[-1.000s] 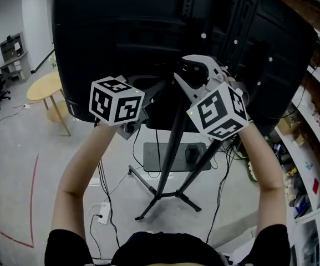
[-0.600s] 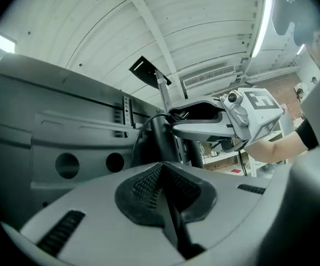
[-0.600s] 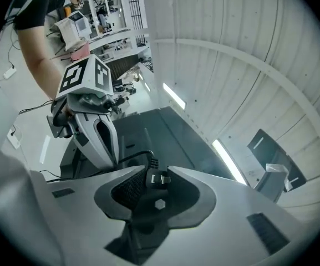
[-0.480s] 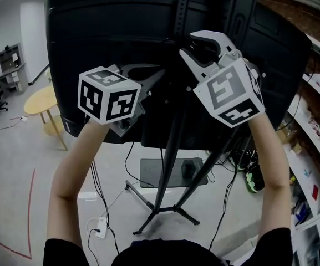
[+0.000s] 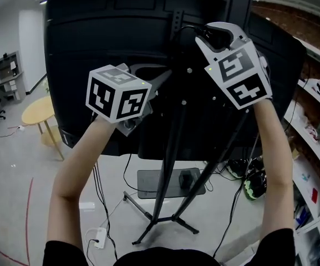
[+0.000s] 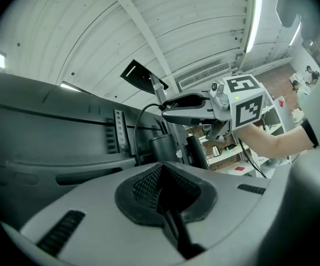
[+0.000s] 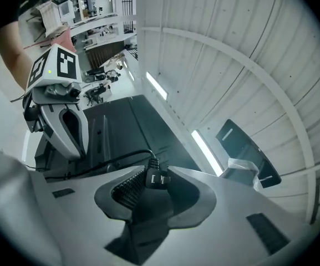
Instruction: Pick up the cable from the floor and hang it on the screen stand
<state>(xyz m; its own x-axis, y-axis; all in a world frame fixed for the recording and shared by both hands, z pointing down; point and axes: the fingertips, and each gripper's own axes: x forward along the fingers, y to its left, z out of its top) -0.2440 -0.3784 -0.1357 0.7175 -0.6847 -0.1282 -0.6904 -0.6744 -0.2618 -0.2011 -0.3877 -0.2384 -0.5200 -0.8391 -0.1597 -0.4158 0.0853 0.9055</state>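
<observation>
The back of a large black screen [image 5: 93,49] on its stand [image 5: 168,159] fills the head view. My right gripper [image 5: 207,32] is raised high against the stand's upright mount, shut on the black plug [image 7: 158,179] of the cable [image 5: 184,29]. From the plug the cable [image 7: 93,162] runs off to the left. My left gripper [image 5: 161,79] is lower and to the left, against the screen's back. Its pads [image 6: 143,184] are closed on a dark strand that looks like the cable. The cable [image 6: 140,126] arcs up to the right gripper [image 6: 168,104].
The stand's tripod legs [image 5: 148,223] spread on the floor beneath my arms. A grey mat with a black box [image 5: 187,177], a white power strip [image 5: 96,237] and loose cords lie there. A round yellow table [image 5: 37,110] stands left, cluttered shelves [image 5: 315,143] right.
Both grippers have risen against the screen's back. The right one went up and to the right with the plug, and the left stayed lower.
</observation>
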